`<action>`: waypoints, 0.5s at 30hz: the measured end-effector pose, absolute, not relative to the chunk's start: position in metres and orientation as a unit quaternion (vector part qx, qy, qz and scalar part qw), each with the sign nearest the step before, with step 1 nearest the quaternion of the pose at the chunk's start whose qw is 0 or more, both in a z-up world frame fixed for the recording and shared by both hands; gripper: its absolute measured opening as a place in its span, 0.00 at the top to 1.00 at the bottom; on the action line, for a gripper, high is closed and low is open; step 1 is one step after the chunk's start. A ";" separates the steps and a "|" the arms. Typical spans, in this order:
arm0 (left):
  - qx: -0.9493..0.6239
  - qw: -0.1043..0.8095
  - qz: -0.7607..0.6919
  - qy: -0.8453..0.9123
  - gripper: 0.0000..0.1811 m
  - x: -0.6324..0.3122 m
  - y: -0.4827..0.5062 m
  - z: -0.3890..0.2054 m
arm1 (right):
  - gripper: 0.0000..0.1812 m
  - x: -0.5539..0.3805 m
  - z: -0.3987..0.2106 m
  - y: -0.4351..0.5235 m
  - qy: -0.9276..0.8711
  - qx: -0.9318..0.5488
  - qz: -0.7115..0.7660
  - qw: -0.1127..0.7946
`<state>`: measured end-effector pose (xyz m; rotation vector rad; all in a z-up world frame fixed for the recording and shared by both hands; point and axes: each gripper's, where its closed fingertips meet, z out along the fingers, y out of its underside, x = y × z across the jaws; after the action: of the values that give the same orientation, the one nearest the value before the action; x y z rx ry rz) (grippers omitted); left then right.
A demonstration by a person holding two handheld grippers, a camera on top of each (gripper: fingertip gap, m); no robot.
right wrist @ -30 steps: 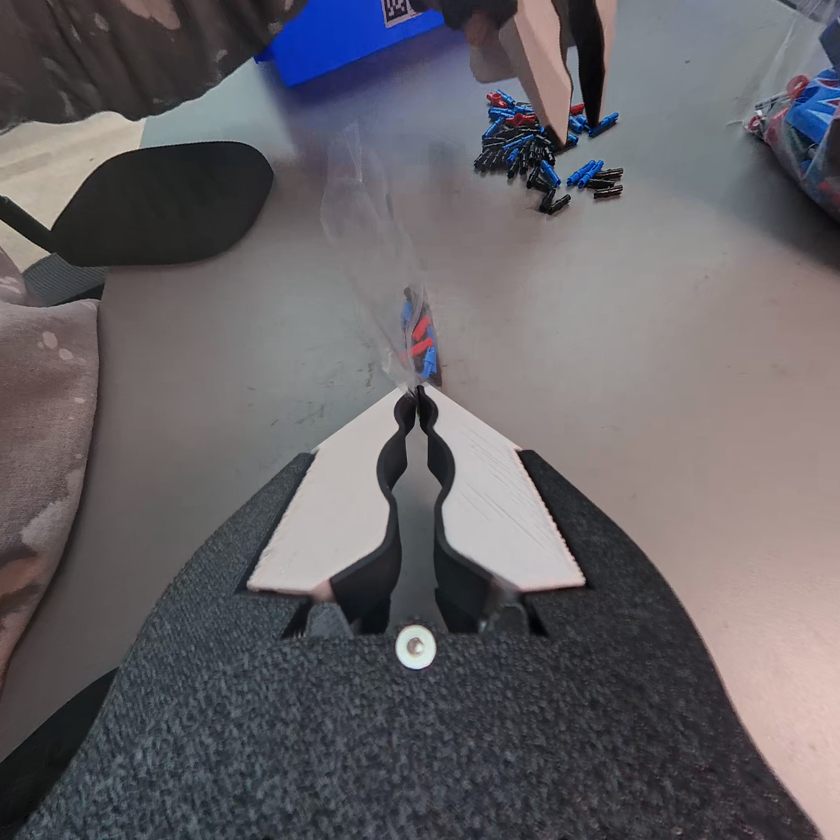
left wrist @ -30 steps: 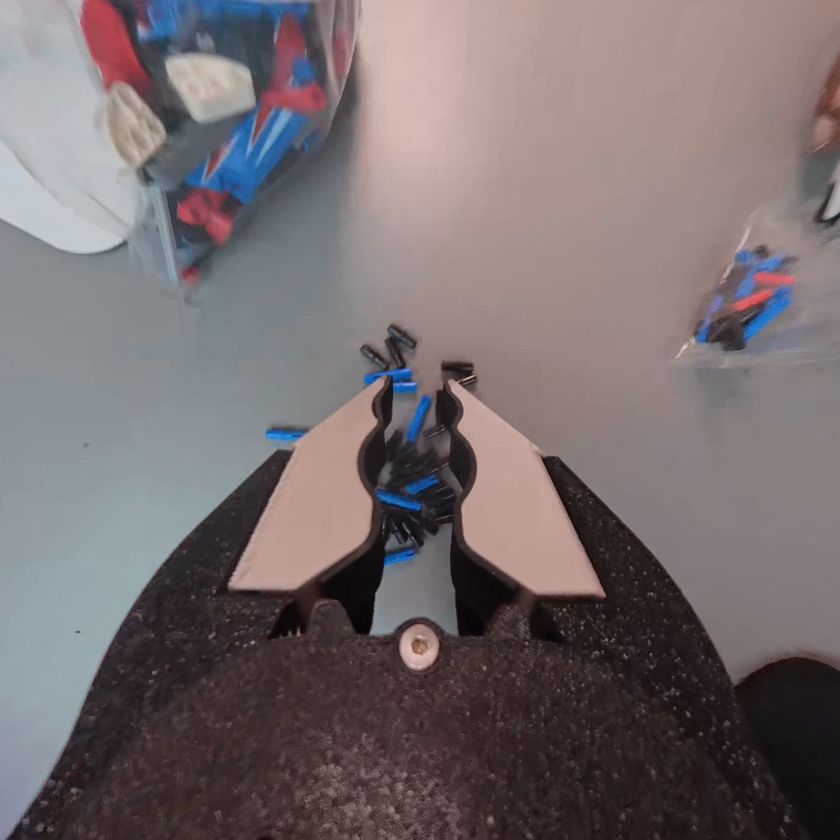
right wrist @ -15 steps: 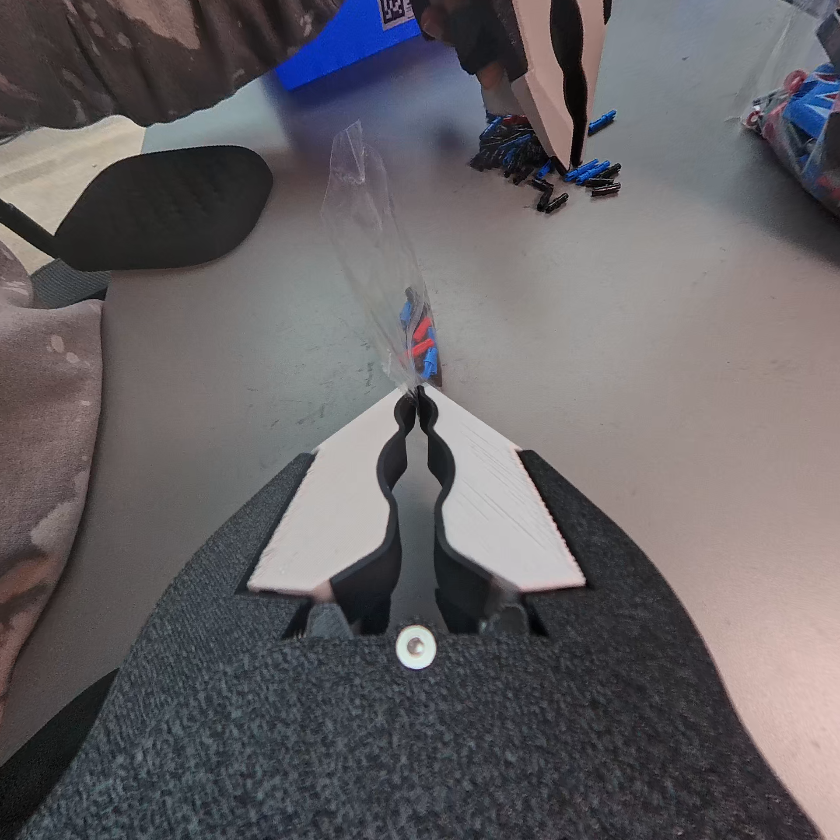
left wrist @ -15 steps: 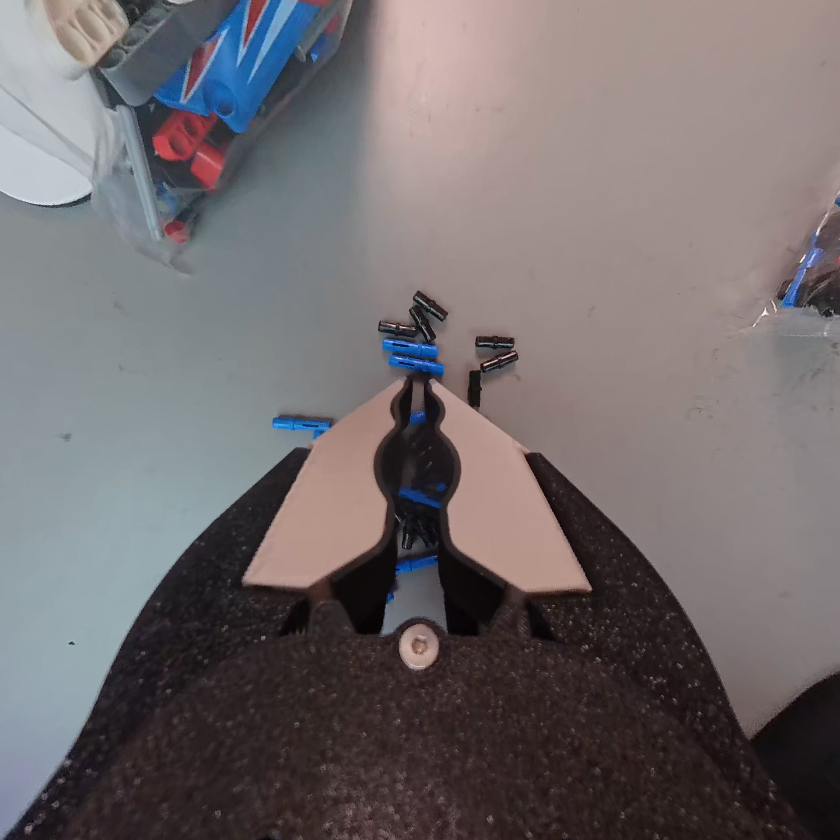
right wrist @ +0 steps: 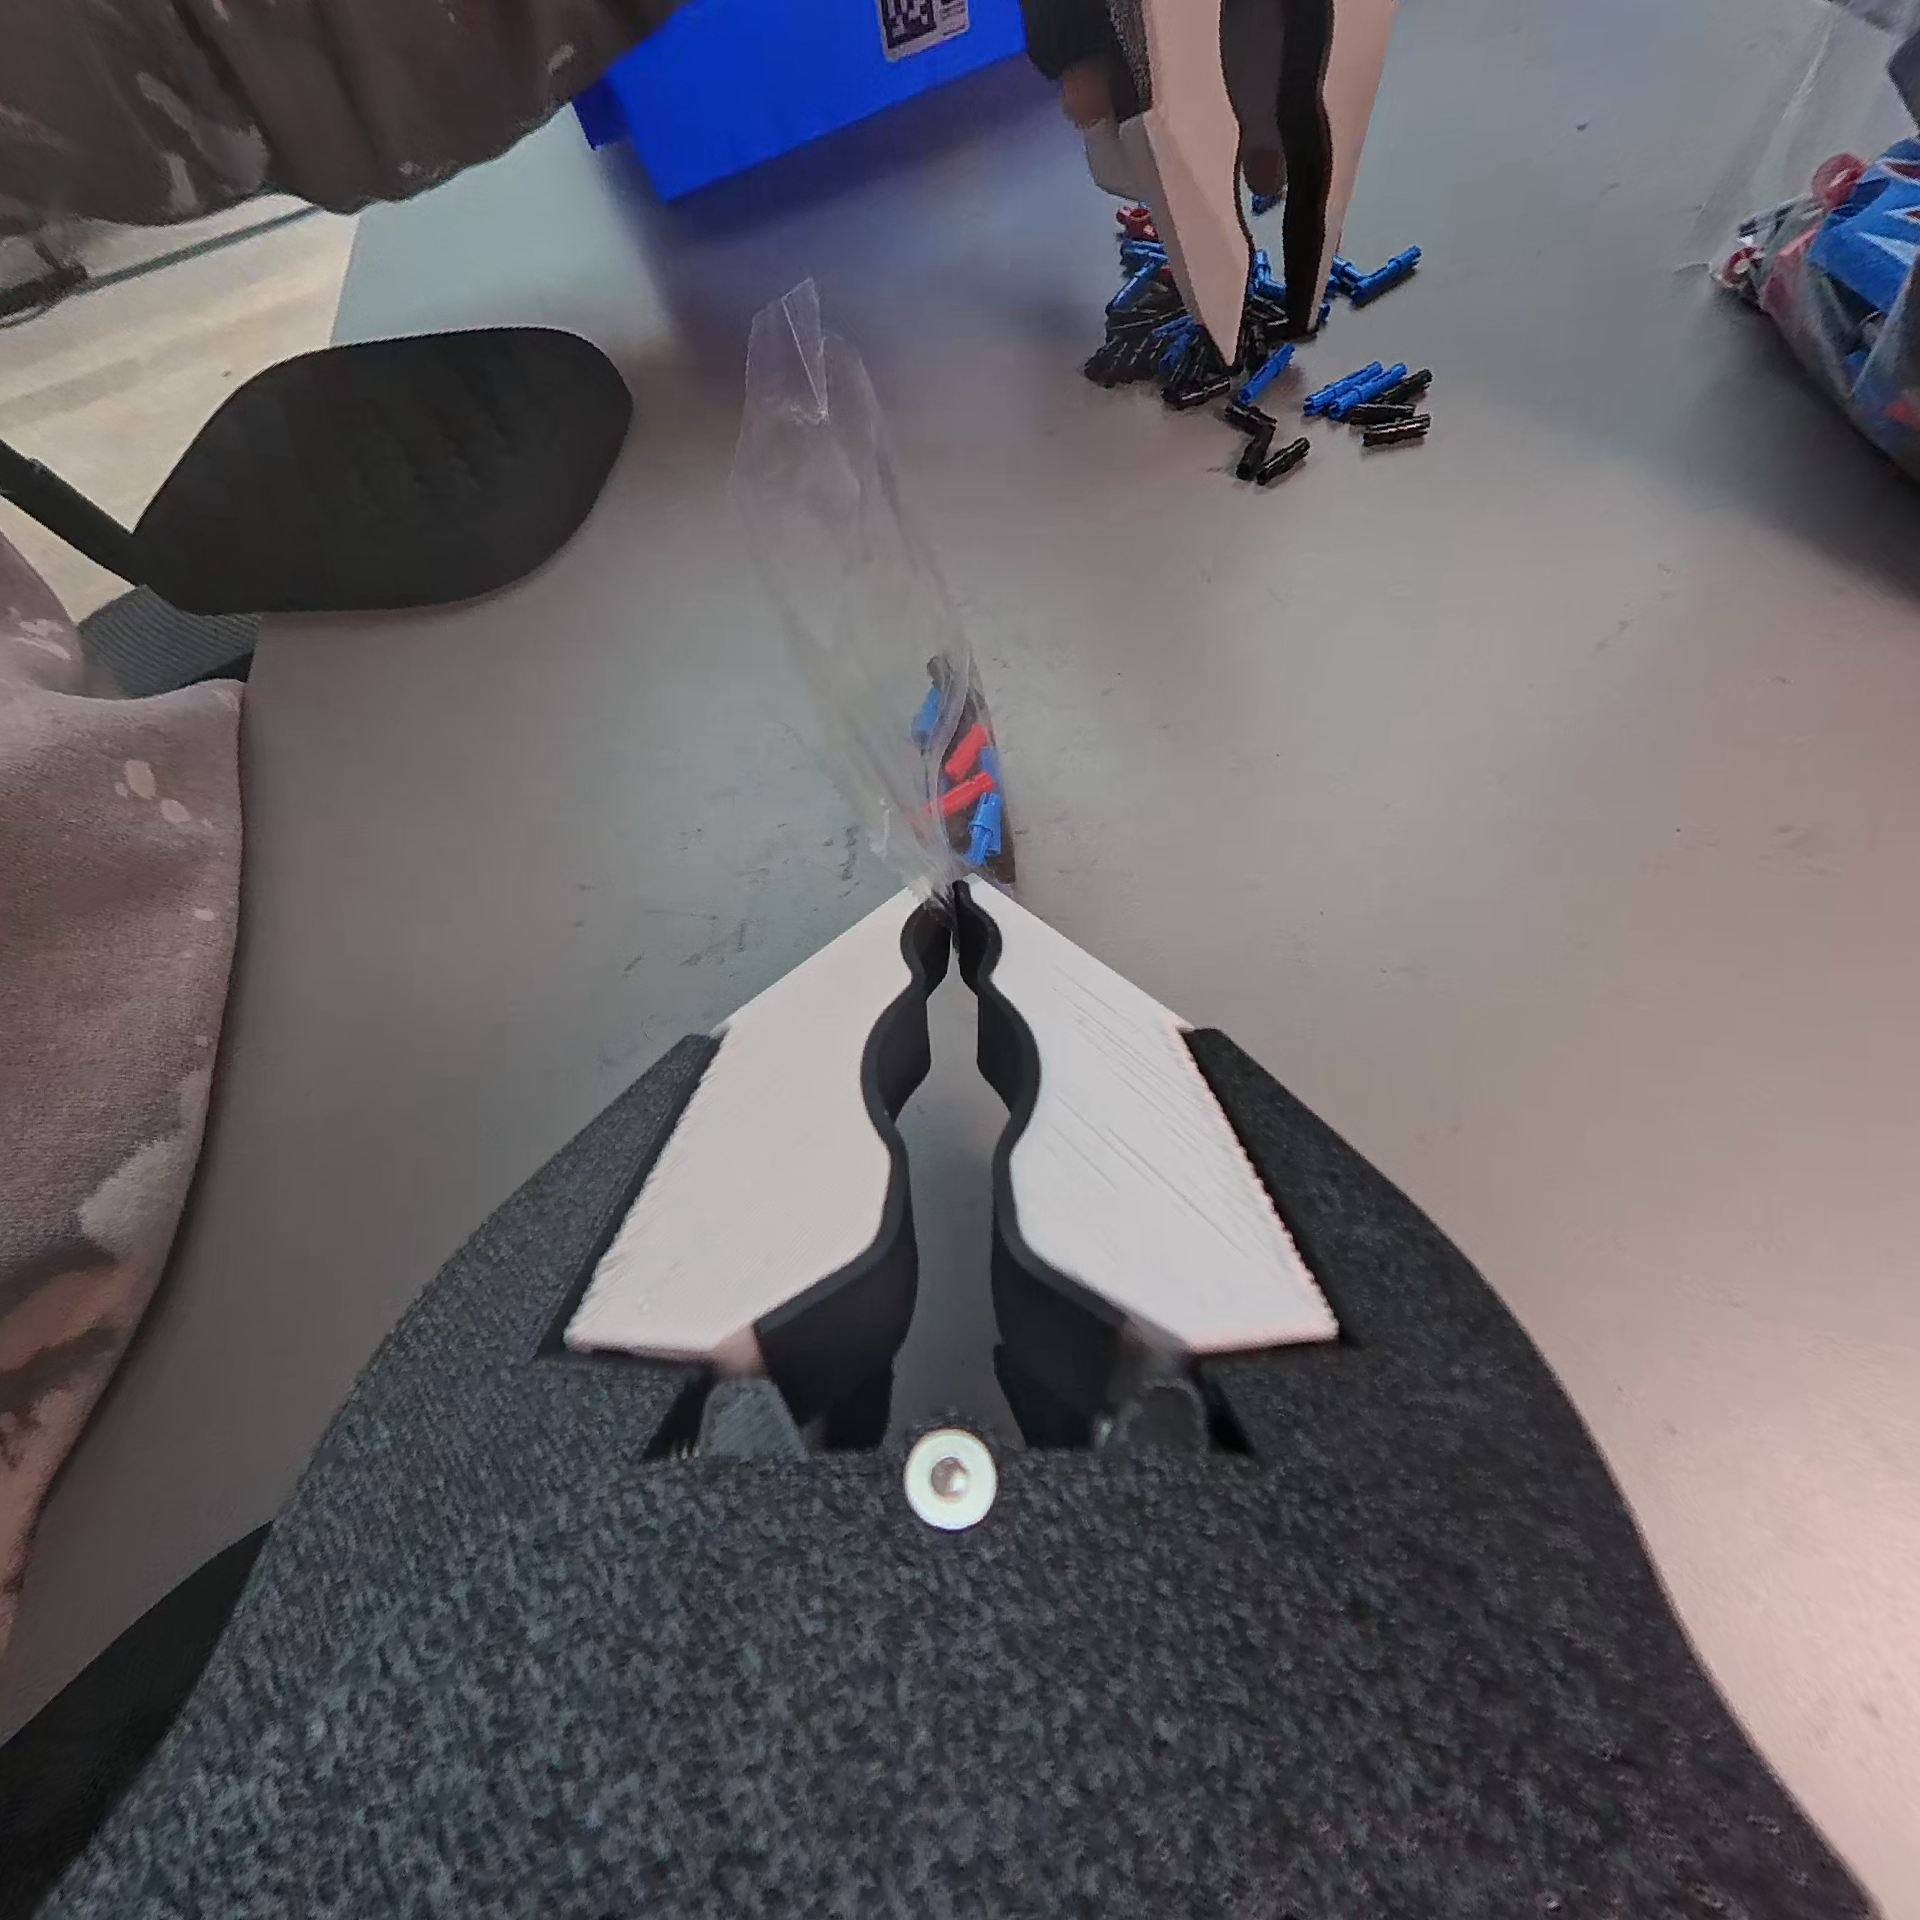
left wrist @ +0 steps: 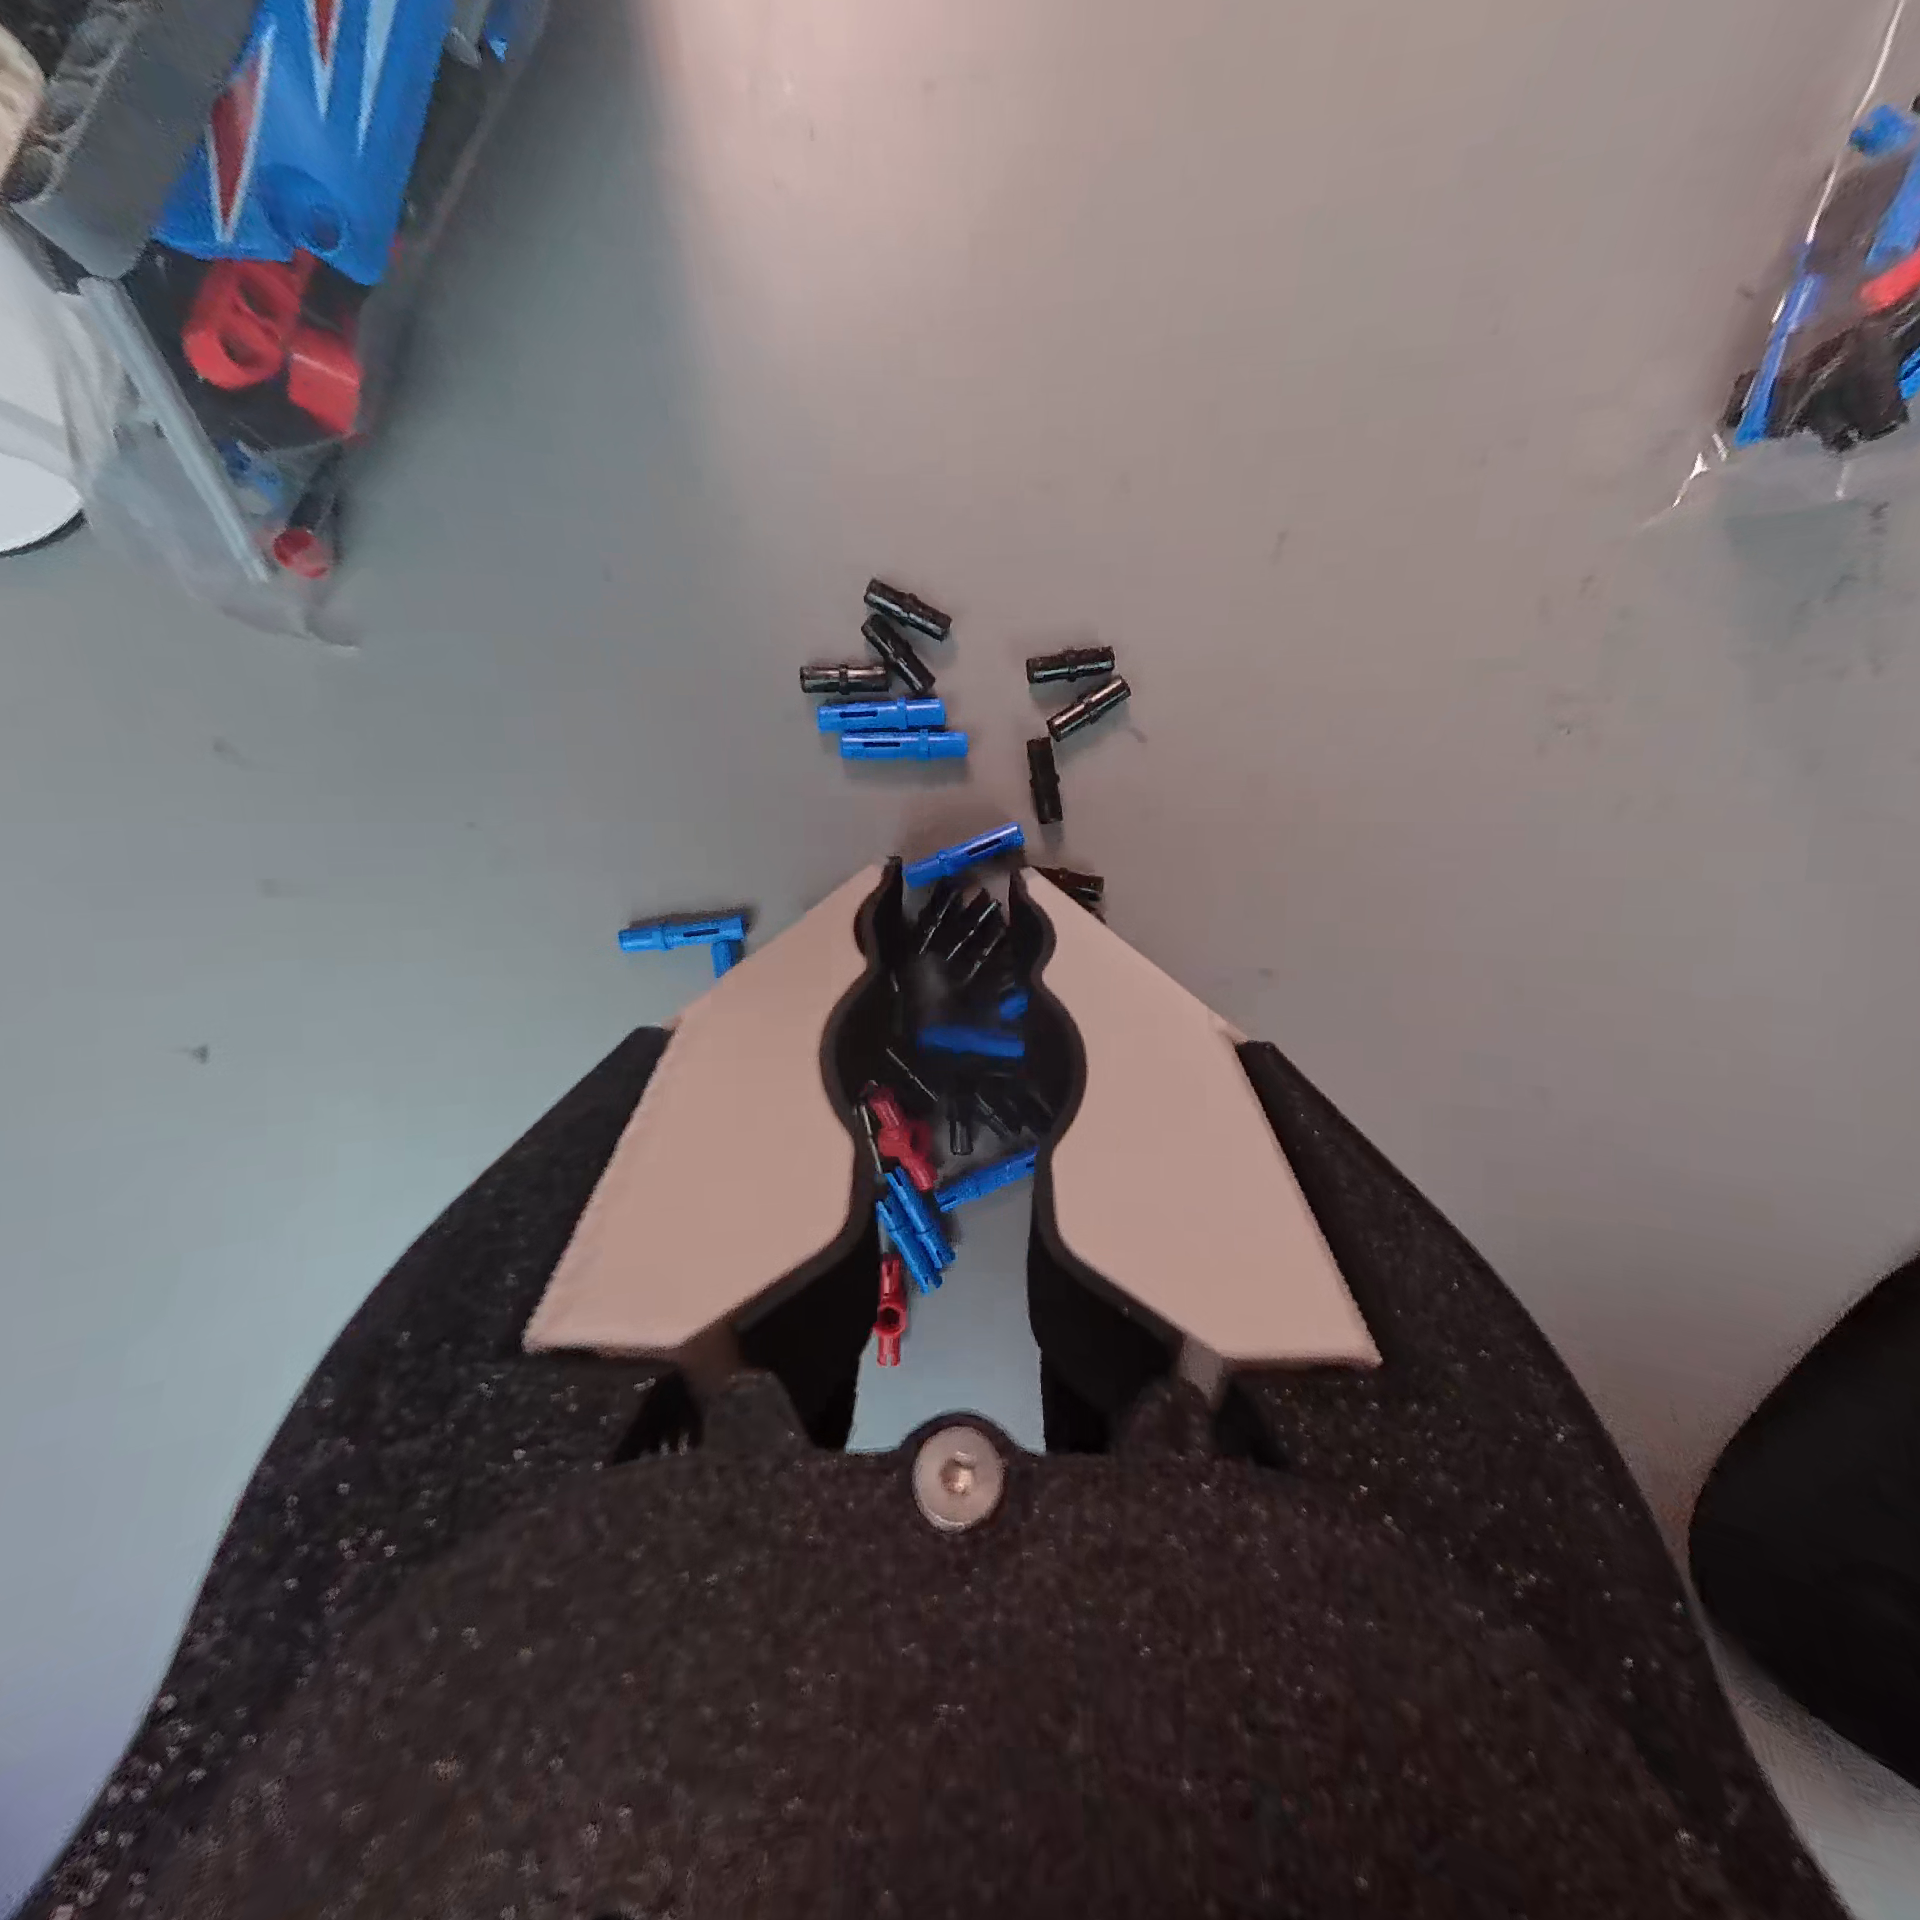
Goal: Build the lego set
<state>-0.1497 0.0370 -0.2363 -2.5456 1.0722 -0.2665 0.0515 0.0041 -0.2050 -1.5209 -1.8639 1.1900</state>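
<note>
A sorting step is judged to be in hand: connector pins have been tipped out onto the grey table (left wrist: 1351,312) and none has yet been joined to anything. The left gripper (left wrist: 951,878) is held tips-down over the pile of pins (left wrist: 966,1039), its jaws parted by a narrow gap with black, blue and red pins seen between them; nothing is clamped. In the right wrist view the same gripper (right wrist: 1270,338) is seen standing in the heap with its tips at or very near the table. Looser pins lie just beyond the tips, among them two blue pins (left wrist: 891,727) side by side and several black pins (left wrist: 1075,691), while one blue pin (left wrist: 681,933) lies apart to the left. The right gripper (right wrist: 954,902) is closed on the corner of a small clear plastic bag (right wrist: 852,623), which is held up off the table with a few red, blue and black pins left in its lower end. A larger bag of Lego parts (left wrist: 239,281) lies at the far left of the left view, well apart from the pile, and a blue bin (right wrist: 790,94) stands beyond the heap. For the next move, a single pin would have to be singled out of the heap and pinched across its length, a delicate job, since neighbouring pins are likely to be caught or scattered.
</note>
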 end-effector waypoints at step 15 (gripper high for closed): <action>-0.888 0.194 -0.101 0.405 0.98 -0.138 0.037 -0.225 | 1.00 0.053 -0.205 0.006 -0.673 -0.555 0.433 0.227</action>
<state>-0.1378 0.0371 -0.2247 -2.4889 1.1369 -0.2842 0.0527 0.0057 -0.2045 -1.5278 -1.8554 1.1918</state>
